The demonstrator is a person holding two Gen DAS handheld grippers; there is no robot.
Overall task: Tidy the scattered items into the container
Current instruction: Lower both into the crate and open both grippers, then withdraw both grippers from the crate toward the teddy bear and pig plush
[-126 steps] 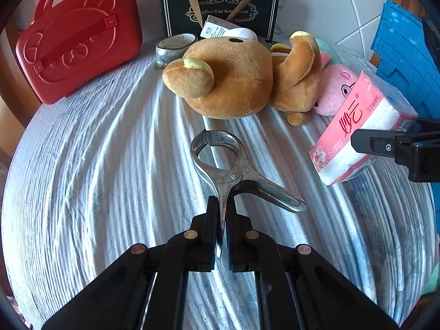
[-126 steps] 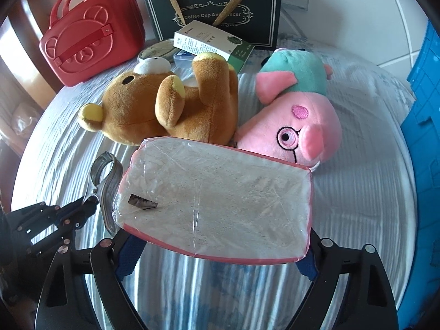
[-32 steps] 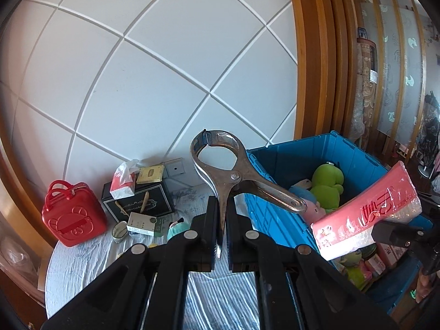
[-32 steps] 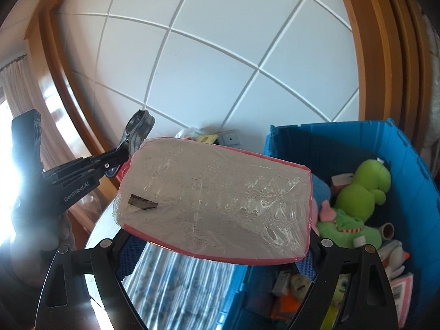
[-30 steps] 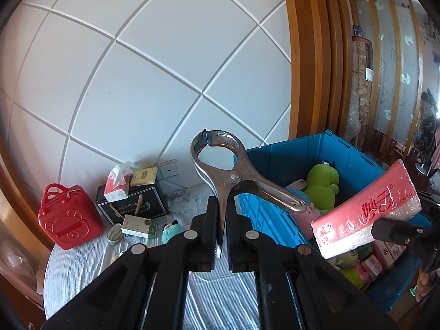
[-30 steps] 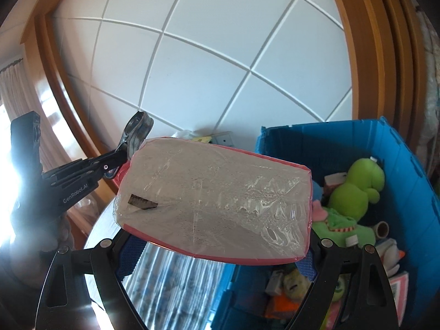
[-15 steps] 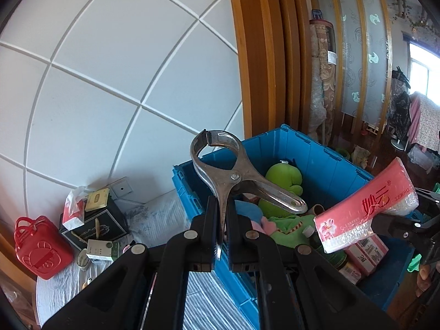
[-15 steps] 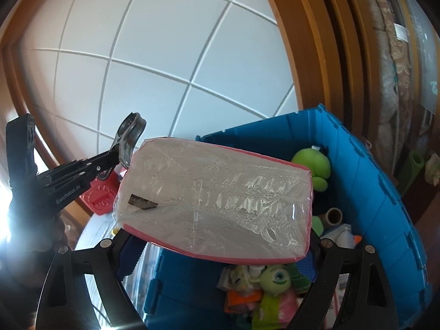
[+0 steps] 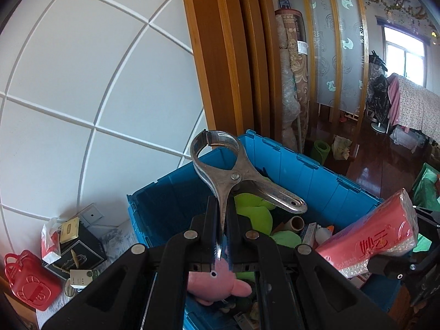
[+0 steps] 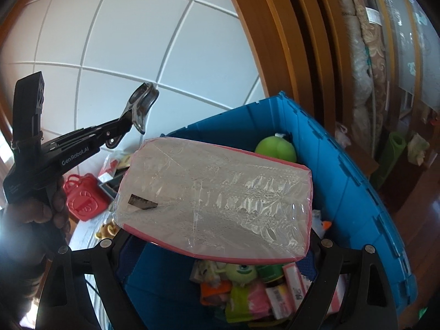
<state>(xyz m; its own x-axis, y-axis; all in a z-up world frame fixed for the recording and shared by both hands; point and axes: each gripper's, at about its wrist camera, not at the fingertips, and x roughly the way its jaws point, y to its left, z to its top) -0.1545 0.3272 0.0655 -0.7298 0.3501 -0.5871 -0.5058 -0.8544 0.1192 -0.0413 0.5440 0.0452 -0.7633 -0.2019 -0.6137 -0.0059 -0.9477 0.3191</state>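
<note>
My left gripper point(image 9: 222, 236) is shut on one handle of a large metal clamp point(image 9: 236, 176) and holds it up in the air over the near left part of the blue crate point(image 9: 302, 165). My right gripper point(image 10: 217, 247) is shut on a pink tissue pack point(image 10: 217, 195) and holds it above the open blue crate point(image 10: 352, 192). The pack also shows in the left wrist view point(image 9: 376, 236) at the right. The left gripper and clamp point(image 10: 140, 110) show at upper left in the right wrist view. The crate holds several plush toys and boxes, among them a green plush point(image 10: 275, 148).
A round table with a striped cloth point(image 9: 121, 236) lies left of the crate, with a red case point(image 9: 30, 286), a black box point(image 9: 77, 253) and small cartons on it. A white tiled wall and a wooden door frame point(image 9: 220, 55) stand behind. A dark wooden floor lies at the right.
Both grippers have lifted their objects off the table and swung right, from above the table to above the blue crate. The crate has come closer and fills more of both views.
</note>
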